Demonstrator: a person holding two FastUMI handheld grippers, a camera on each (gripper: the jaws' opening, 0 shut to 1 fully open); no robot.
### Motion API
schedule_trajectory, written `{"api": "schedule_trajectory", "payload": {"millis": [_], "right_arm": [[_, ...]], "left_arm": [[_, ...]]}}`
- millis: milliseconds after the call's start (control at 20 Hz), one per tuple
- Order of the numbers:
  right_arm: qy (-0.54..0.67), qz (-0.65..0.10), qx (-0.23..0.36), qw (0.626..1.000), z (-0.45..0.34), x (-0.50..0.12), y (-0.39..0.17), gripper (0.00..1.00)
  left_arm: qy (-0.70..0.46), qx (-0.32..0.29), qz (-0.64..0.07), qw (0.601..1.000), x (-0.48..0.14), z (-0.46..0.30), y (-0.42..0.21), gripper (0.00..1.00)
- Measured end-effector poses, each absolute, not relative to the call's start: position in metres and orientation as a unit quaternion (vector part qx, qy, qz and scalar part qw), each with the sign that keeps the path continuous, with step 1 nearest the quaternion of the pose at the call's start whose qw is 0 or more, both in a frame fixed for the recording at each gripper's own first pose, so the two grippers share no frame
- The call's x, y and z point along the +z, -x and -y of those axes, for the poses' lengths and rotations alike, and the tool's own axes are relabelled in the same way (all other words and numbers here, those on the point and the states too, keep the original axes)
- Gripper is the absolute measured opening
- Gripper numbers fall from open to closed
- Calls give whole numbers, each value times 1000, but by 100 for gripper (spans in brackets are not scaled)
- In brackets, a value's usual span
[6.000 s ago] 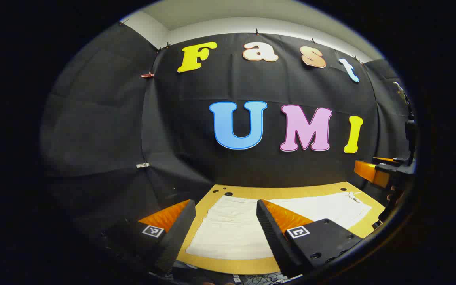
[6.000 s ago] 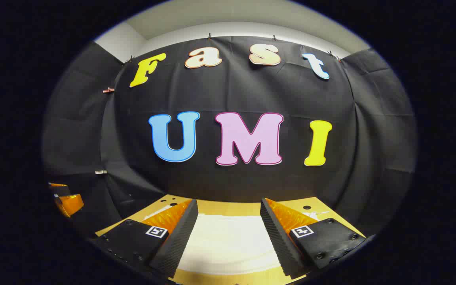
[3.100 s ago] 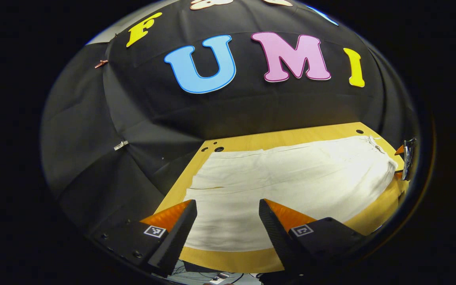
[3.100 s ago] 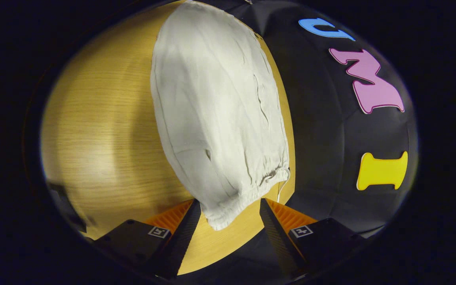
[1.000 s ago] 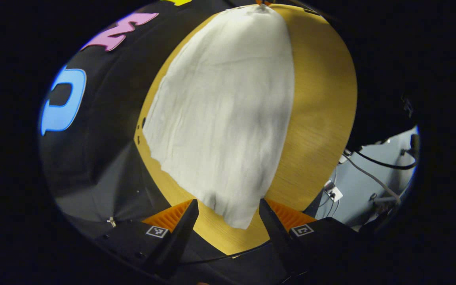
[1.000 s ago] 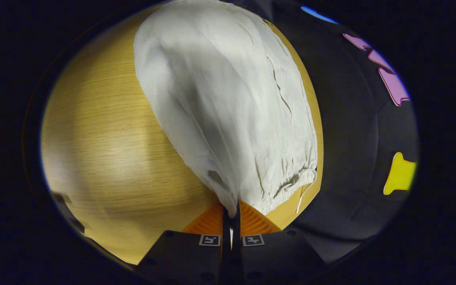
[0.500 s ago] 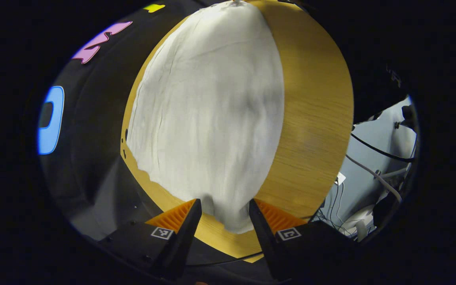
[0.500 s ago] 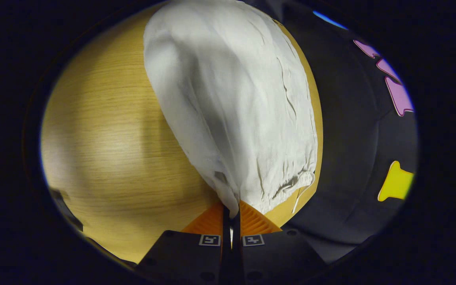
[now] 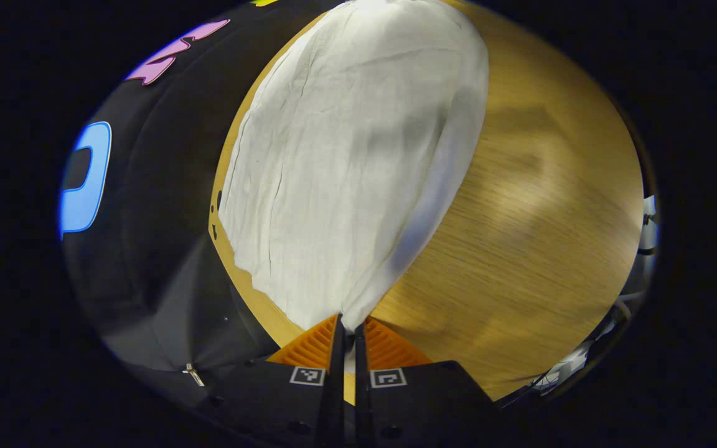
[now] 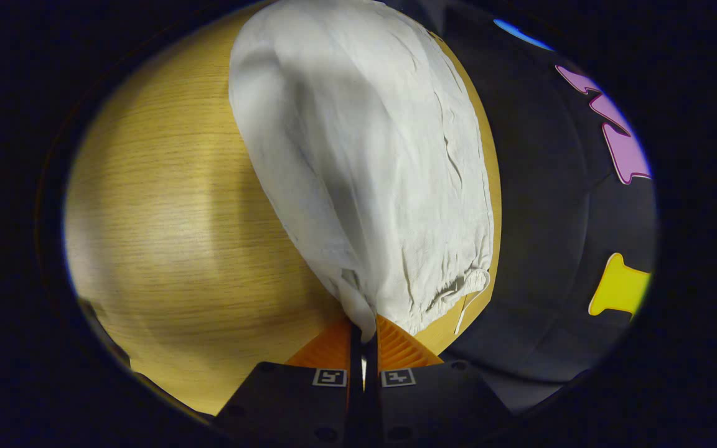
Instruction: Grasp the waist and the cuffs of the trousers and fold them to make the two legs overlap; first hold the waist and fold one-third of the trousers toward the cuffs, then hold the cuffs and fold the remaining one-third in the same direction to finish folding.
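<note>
White trousers (image 9: 346,162) lie along the far side of a wooden table (image 9: 520,205). In the left gripper view my left gripper (image 9: 346,336) is shut on the near corner of the cuff end, and the edge rises off the wood toward the fingers. In the right gripper view the trousers (image 10: 371,155) stretch away from my right gripper (image 10: 365,339), which is shut on the near corner of the gathered waist (image 10: 439,295). A drawstring (image 10: 467,311) hangs at the waist's far corner.
Bare wood (image 10: 165,205) of the table spreads on the near side of the trousers. The black booth wall (image 10: 557,205) stands right behind the table's far edge. Small holes (image 9: 216,202) mark the table corner by the cuffs. Cables (image 9: 573,364) hang past the table's end.
My left gripper moved onto the cuff corner and went from open to shut on it, lifting that edge. The right gripper stayed shut on the waist corner, which rose slightly.
</note>
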State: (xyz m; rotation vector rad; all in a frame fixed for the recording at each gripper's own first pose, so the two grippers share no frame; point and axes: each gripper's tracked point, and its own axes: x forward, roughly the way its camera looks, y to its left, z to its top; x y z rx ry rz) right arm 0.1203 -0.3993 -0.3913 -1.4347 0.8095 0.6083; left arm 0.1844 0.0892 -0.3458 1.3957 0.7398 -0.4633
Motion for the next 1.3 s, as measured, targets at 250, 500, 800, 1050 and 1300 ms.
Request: {"api": "schedule_trajectory", "payload": {"millis": [250,500,800,1050,1300], "right_arm": [[607,-362,239,665,400,-390,-122,5],[572,-371,198,705,398,-376,-130,5],[546,-351,151,746,400,-342,-147,5],[528,-319,107,780,396,-298,-195,5],[414,-304,40,857,385,-274,-256,5]], "left_arm": [[-614,-162,-316,705,-344,-89,-188,6],[-548,-87,-286,781,-319,-80,-200,5],[-559,-76,-243,789,-281,-75,-238,6],[-538,-46,-194,819,-223,-68,-292,5],[-527,2,-157,835,-180,-73,-366,5]]}}
